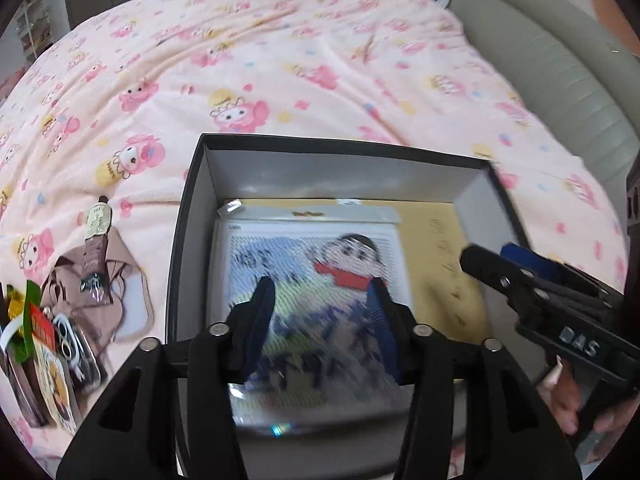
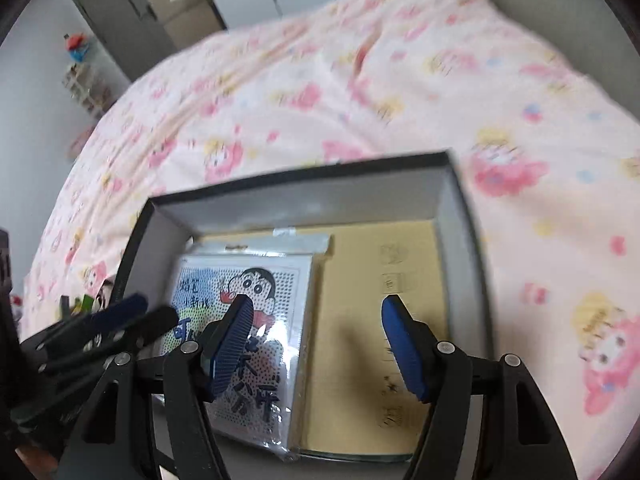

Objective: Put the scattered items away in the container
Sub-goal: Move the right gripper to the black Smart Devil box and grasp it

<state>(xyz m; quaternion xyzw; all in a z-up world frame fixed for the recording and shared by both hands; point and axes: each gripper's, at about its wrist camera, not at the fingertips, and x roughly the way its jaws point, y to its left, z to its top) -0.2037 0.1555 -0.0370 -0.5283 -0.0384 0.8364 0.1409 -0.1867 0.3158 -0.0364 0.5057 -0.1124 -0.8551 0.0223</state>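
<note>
A black box (image 1: pixel 188 216) with grey inner walls sits on the pink bed (image 1: pixel 280 72). Inside lie a plastic-wrapped cartoon picture pack (image 1: pixel 320 264) and a yellow sheet (image 1: pixel 440 248) under it. My left gripper (image 1: pixel 320 300) is open and empty just above the pack. My right gripper (image 2: pixel 316 344) is open and empty over the box (image 2: pixel 464 240), above the pack's (image 2: pixel 240 280) right edge and the yellow sheet (image 2: pixel 360 320). The right gripper shows in the left wrist view (image 1: pixel 492 260). Left of the box lie a brown tube (image 1: pixel 94 256), a beige mask (image 1: pixel 128 304) and snack packets (image 1: pixel 44 360).
A grey padded headboard (image 1: pixel 552 64) runs along the bed's right side. Cupboards and a shelf (image 2: pixel 84 80) stand beyond the bed. The left gripper shows at the left in the right wrist view (image 2: pixel 132 316).
</note>
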